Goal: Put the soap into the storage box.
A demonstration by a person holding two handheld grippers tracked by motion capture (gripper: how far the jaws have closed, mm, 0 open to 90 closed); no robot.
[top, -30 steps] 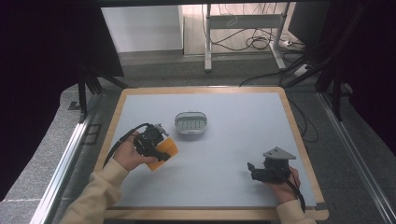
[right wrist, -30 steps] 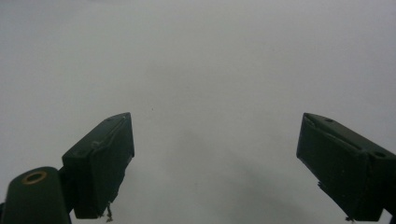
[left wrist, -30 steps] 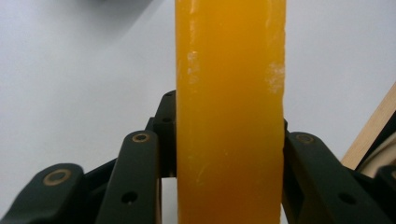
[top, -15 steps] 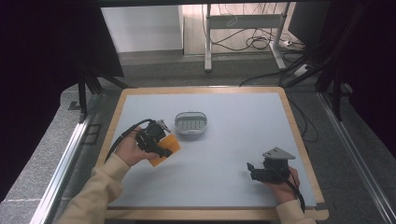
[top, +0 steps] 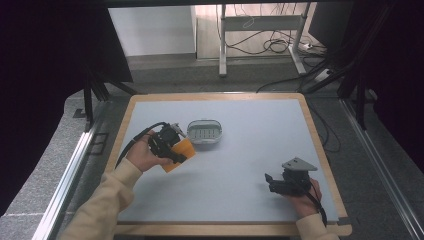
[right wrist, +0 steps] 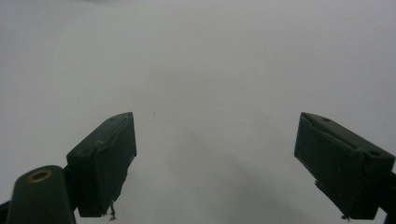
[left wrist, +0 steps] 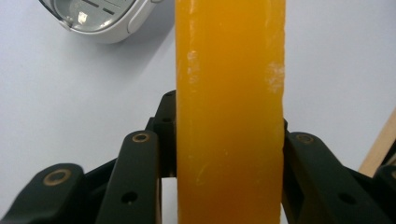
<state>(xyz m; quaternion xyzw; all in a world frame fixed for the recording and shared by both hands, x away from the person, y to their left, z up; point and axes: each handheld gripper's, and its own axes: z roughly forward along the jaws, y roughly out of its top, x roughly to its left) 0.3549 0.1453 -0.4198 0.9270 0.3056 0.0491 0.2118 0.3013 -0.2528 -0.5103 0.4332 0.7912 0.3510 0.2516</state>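
Soap, an orange translucent bar [top: 179,154], sits clamped in the left tool [top: 167,145] in the high view, raised a little off the grey surface [top: 260,130] near its left side, just short of a pale oval dish [top: 205,131] with a slotted floor. That dish looks like the place meant for it. The right tool [top: 280,184] rests low toward the near right corner, well apart from both, its grey three-cornered plate on top.

From the left gripper view the bar [left wrist: 229,107] stands upright between the two black jaws, which press flat on its two broad faces; the dish [left wrist: 100,18] shows at the upper left corner. Whitish scuffs mark the bar's edges. I judge it stiff and fairly dense but waxy, so likely to slip if squeezed near a rounded edge and to dent or chip under a hard pinch. The hold on the broad flat faces, around the middle, seems the safest one.

From the right gripper view the right tool [right wrist: 215,163] stands wide open over bare surface, with nothing between its jaws.
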